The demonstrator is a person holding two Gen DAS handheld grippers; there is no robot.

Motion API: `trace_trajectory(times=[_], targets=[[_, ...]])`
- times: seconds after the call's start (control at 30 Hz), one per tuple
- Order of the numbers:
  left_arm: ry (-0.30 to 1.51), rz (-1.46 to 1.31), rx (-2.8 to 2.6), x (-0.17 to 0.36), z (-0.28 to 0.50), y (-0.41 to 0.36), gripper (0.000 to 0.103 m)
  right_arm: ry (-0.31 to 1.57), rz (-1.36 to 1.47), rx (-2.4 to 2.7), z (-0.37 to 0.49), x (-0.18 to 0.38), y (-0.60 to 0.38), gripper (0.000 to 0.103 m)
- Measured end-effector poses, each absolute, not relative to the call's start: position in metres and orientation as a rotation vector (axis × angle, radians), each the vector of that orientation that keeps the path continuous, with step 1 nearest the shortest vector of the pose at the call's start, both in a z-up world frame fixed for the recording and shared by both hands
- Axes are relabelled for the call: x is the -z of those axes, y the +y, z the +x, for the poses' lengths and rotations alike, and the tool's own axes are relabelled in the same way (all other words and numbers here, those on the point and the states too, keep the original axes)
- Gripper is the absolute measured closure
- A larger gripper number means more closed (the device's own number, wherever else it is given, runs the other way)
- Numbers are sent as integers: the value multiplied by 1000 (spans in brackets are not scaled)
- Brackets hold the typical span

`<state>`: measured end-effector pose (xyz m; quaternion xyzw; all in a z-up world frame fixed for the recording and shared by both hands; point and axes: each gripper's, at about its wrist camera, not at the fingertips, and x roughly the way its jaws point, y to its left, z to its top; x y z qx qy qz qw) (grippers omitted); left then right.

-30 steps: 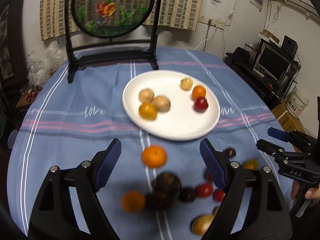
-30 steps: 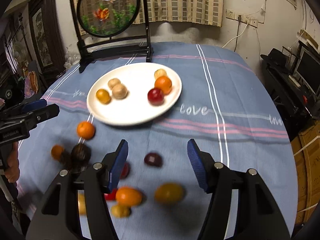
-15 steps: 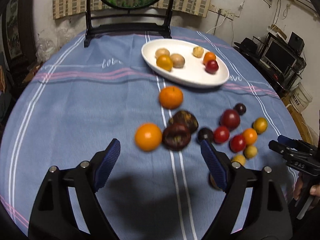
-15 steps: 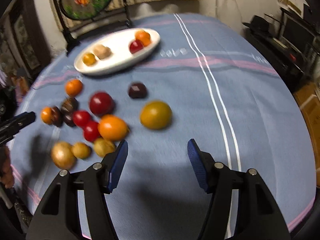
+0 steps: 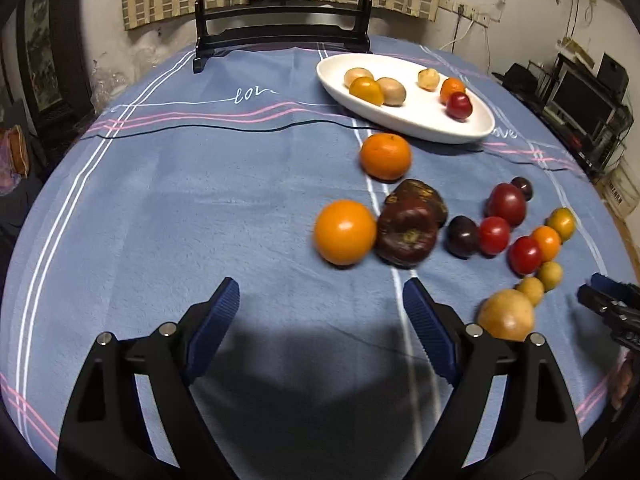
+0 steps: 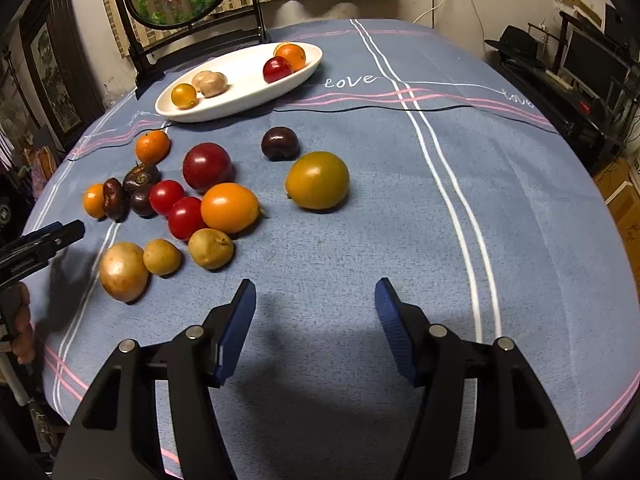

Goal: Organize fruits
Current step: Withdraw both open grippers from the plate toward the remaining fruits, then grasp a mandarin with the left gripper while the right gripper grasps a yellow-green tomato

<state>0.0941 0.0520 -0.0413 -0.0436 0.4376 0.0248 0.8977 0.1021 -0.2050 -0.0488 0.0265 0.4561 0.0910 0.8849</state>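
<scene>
A white oval plate (image 5: 424, 128) (image 6: 240, 100) at the far side of the blue tablecloth holds several fruits. Several loose fruits lie on the cloth in front of it: an orange (image 5: 345, 232), a tangerine (image 5: 385, 156), two dark mangosteens (image 5: 406, 234), red tomatoes (image 6: 186, 217), a yellow-green fruit (image 6: 318, 180), a dark plum (image 6: 280, 143) and tan fruits (image 6: 123, 271). My left gripper (image 5: 320, 312) is open and empty, just short of the orange. My right gripper (image 6: 315, 312) is open and empty, near the tan fruits and short of the yellow-green fruit.
A round painted screen on a black stand (image 5: 280, 36) (image 6: 192, 40) stands behind the plate. The table edge curves close at the front and sides. Shelves with electronics (image 5: 580, 100) stand to the right.
Both grippers have pulled back toward the near edge and lowered; the plate now looks farther away and the loose fruits lie ahead of the fingers. Both stay open.
</scene>
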Motion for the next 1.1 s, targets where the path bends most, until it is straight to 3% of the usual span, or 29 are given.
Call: trace_trajectory(times=[0.17, 0.27, 0.37, 0.57, 1.1], targets=[[942, -44, -28, 53, 107, 46, 18, 939, 51, -220, 100, 45, -200, 40], [967, -46, -19, 59, 116, 45, 25, 937, 41, -224, 100, 43, -197, 40], [956, -19, -16, 57, 127, 47, 47, 937, 33, -224, 100, 43, -196, 40], [949, 6, -9, 56, 139, 48, 66, 948, 38, -223, 102, 46, -196, 40], [925, -69, 33, 52, 138, 53, 68, 943, 176, -203, 150, 40, -222, 40]])
